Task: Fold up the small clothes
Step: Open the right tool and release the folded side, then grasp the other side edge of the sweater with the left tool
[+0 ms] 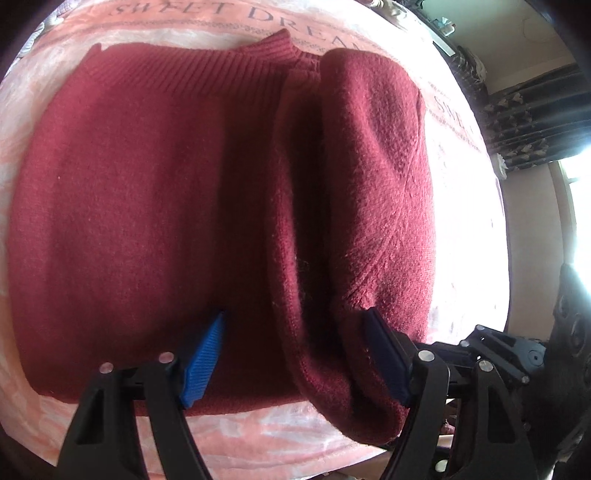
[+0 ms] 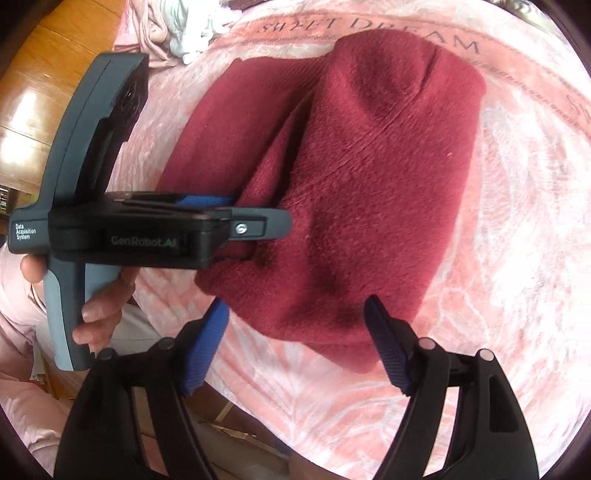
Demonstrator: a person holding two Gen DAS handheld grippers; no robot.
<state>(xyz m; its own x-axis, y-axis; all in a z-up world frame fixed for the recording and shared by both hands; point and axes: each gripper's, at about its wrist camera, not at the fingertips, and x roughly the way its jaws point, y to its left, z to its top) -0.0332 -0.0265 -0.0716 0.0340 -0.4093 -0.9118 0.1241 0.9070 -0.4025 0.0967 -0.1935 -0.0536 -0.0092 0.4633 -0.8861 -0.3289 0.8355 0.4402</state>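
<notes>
Sweater (image 1: 155,206), dark red and knitted, lies flat on the pink blanket (image 2: 480,332) with its ribbed collar (image 1: 207,70) at the far side; the side nearer my right hand is already turned inward, its sleeve (image 1: 369,192) laid lengthwise down the body, which I take as the first narrowing fold; the near hem sits by the blanket's edge so both hands can reach it. My left gripper (image 1: 295,354) hovers over that near hem with its fingers spread wide, one either side of the folded flap's inner edge; whether a fingertip brushes the wool I can't quite tell from this low angle, but nothing is pinched. My right gripper (image 2: 295,347) is spread too, holding nothing, poised above the near corner of the folded part; I judge it has let go there so the fold rests by its own weight. A heap of pale clothes (image 2: 177,33) waits beyond the blanket's far corner.
</notes>
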